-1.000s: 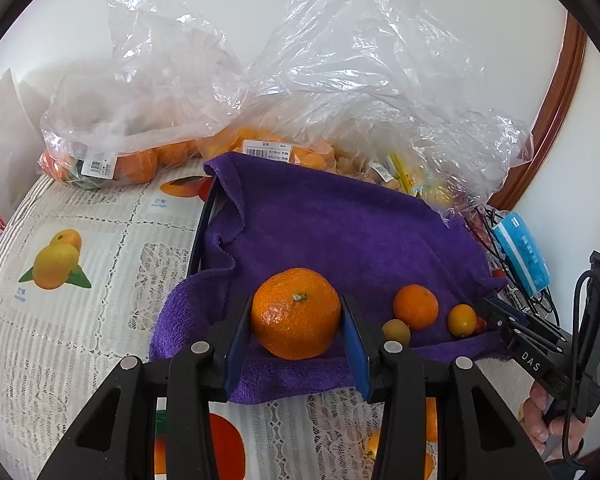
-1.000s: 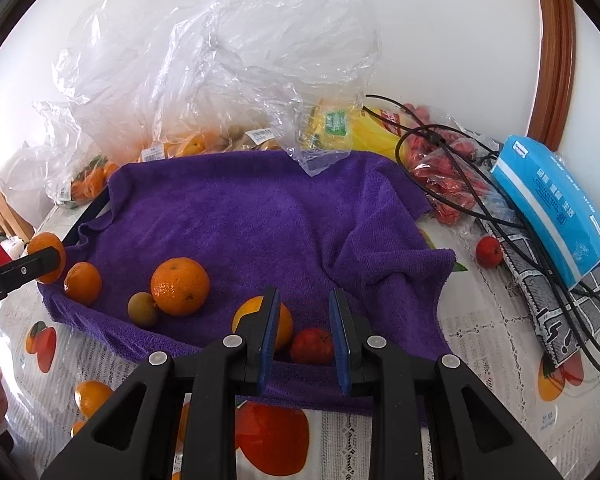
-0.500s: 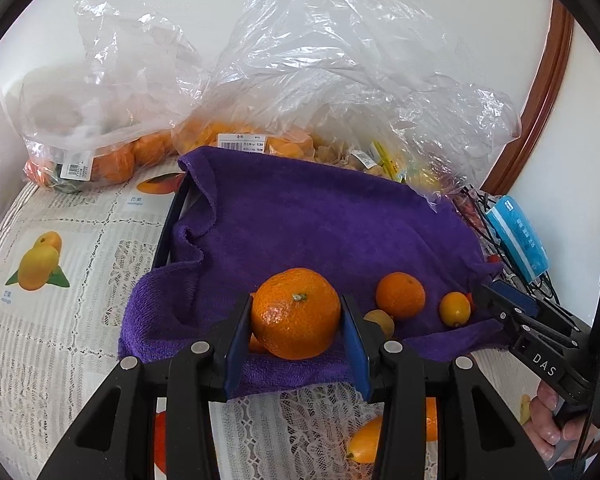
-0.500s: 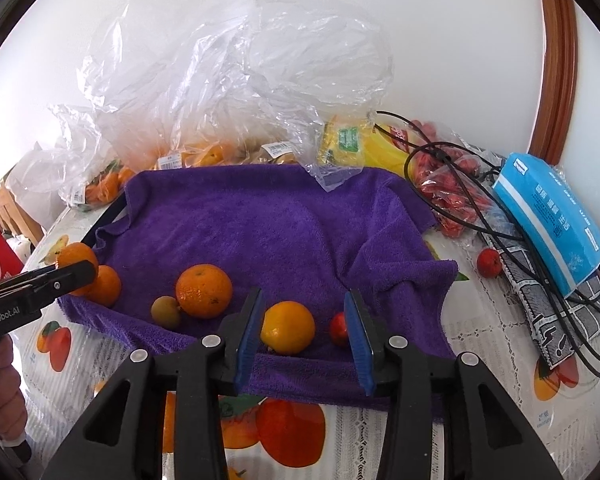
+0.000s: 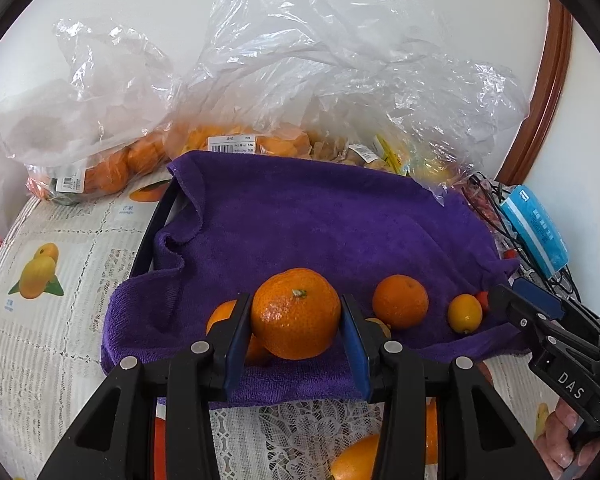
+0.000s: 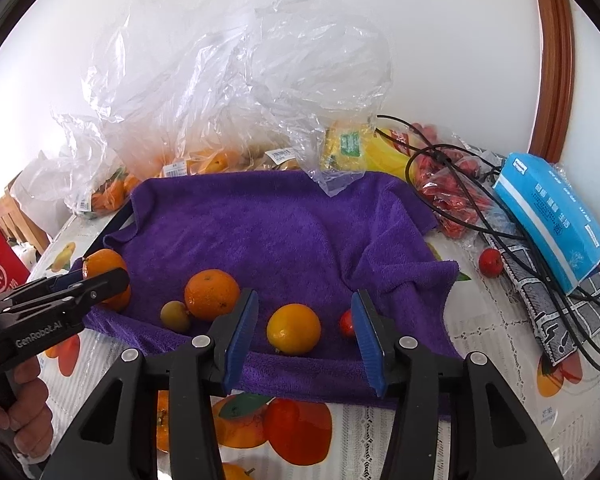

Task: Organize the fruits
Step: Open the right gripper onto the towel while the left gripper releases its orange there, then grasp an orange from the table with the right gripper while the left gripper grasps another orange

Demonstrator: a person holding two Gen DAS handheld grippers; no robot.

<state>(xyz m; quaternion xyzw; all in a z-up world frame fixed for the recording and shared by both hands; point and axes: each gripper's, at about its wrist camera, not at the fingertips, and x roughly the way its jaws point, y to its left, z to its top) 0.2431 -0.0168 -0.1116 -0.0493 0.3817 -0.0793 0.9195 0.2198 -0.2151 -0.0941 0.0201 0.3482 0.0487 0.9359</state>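
Note:
A purple towel (image 5: 319, 220) covers a tray. My left gripper (image 5: 296, 320) is shut on a large mandarin (image 5: 296, 314) just above the towel's front edge, with another orange (image 5: 222, 312) behind its left finger. On the towel lie an orange (image 5: 399, 301), a small tan fruit (image 6: 174, 316), a yellow-orange fruit (image 6: 294, 329) and a tiny red fruit (image 6: 345, 324). My right gripper (image 6: 303, 336) is opening. The yellow-orange fruit lies untouched between its blue pads, and the red fruit sits by the right pad. The left gripper (image 6: 80, 288) with its mandarin (image 6: 100, 264) shows at the towel's left end.
Clear plastic bags (image 5: 300, 100) of oranges and other fruit crowd the back wall. A blue tissue pack (image 6: 551, 216), black cables (image 6: 459, 184) and a bag of red fruit (image 6: 447, 204) lie to the right. One loose red fruit (image 6: 490, 262) rests on the fruit-print tablecloth (image 5: 60, 320).
The right jaws have spread apart from shut, and the yellow-orange and red fruits now lie free on the towel. The left gripper has shifted along the towel's front with the mandarin.

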